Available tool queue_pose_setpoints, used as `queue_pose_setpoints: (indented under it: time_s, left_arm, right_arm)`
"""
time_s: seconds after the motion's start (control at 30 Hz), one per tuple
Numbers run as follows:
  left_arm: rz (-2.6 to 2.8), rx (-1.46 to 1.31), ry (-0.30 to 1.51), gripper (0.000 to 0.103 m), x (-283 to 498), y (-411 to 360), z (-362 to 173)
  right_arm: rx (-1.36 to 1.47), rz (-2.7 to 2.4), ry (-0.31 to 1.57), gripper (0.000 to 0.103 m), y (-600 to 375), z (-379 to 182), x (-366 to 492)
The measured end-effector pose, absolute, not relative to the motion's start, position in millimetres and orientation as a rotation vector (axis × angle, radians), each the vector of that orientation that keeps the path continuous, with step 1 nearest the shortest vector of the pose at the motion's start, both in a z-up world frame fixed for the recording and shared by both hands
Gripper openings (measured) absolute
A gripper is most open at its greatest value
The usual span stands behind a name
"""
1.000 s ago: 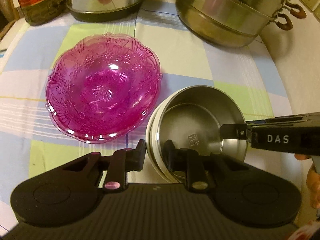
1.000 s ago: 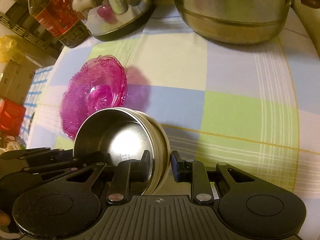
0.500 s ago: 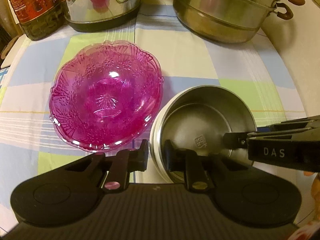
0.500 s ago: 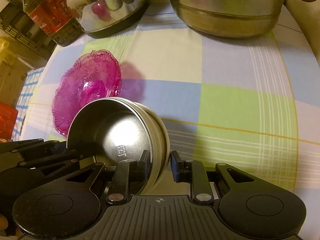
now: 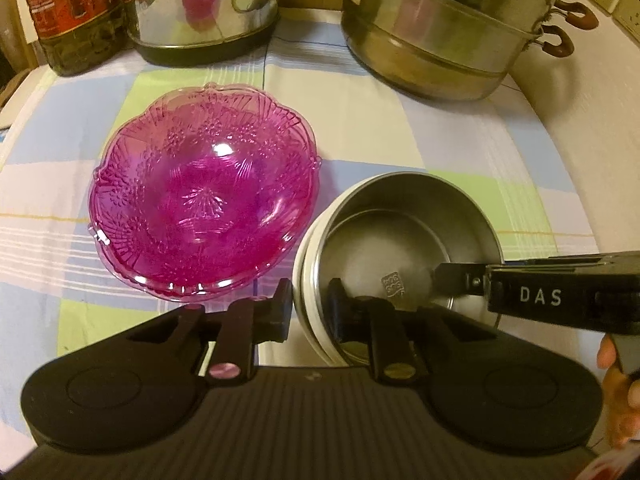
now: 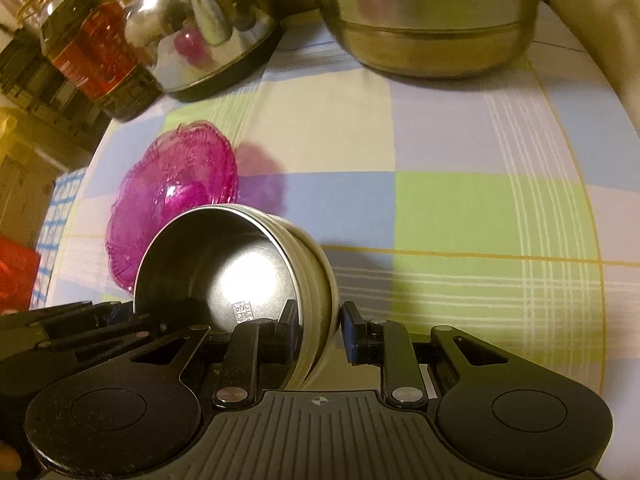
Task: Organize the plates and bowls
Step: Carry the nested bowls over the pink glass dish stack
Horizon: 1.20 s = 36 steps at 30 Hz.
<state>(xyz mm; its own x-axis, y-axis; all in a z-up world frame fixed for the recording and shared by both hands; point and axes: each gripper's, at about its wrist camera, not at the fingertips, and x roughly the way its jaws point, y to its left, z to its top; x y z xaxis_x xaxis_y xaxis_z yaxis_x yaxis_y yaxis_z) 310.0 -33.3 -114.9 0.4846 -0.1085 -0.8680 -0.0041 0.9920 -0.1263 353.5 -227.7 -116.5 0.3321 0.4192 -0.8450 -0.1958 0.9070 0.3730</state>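
right gripper [image 5: 536,296]: "DAS" | oil bottle [image 5: 76,12]: Chinese label (characters unclear)
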Motion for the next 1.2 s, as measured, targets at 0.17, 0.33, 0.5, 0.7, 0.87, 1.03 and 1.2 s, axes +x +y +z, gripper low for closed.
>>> queue_pose_setpoints:
  time_s: [0.17, 0.33, 0.5, 0.7, 0.87, 1.03, 1.2]
  left_arm:
    - [-0.087, -0.122, 1.07, 0.017, 307, -29, -113]
    - [-0.105, -0.11, 1.073, 0.017, 300, -28, -111]
    - [-0.116, -0.112, 1.068, 0.017, 294, -22, -106]
    - [-0.116, -0.117, 1.055, 0.017, 287, -16, -93]
    - [-0.12, -0.125, 1.04, 0.017, 282, -11, -85]
    - [-0.124, -0.13, 1.013, 0.018, 279, -3, -71]
    - [-0.116, -0.135, 0.973, 0.018, 280, 7, -52]
  right_arm:
    - [0.208, 0.373, 1.149, 0.02, -223, -113, 345]
    - [0.229, 0.337, 1.161, 0.018, -222, -114, 339]
    - [0.231, 0.322, 1.16, 0.017, -218, -108, 332]
    - [0.227, 0.318, 1.14, 0.017, -210, -95, 326]
    - [0.217, 0.316, 1.123, 0.017, -205, -84, 322]
    - [0.217, 0.32, 1.104, 0.017, -200, -71, 318]
    - [0.212, 0.337, 1.067, 0.017, -193, -53, 320]
